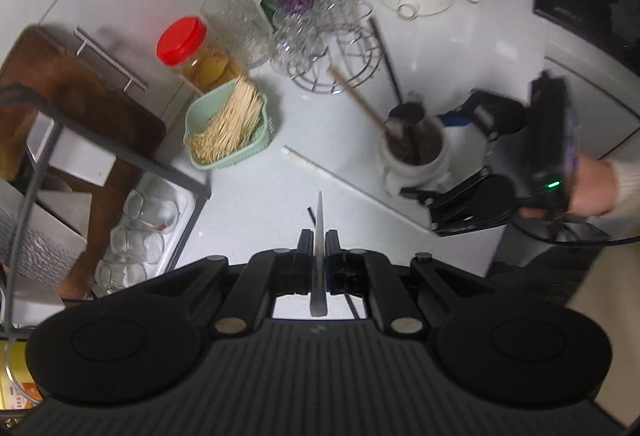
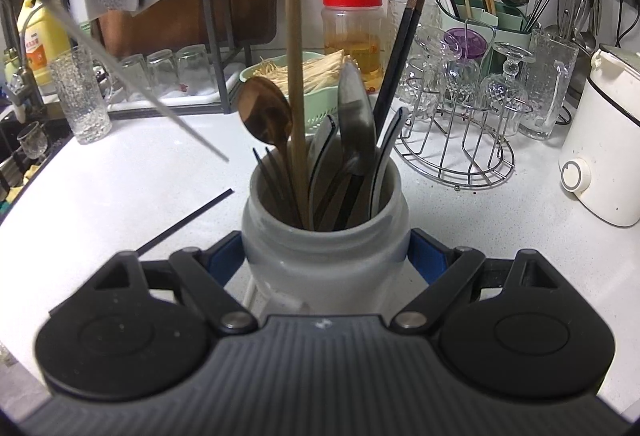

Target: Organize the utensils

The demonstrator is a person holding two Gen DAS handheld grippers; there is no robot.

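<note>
Right wrist view shows my speckled white table (image 2: 120, 188) in a cluttered kitchen, where my right gripper (image 2: 325, 256) clasps one glossy white ceramic jar (image 2: 324, 256) of spoons and chopsticks, while my left gripper (image 1: 319, 250) is clenched on one thin pale chopstick (image 1: 319, 232).

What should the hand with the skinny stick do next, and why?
Probably carry the pale chopstick over to the white jar and lower it in. The left gripper is shut on the chopstick, above the counter, and the right gripper clamps the jar, which already holds spoons and chopsticks.
</note>
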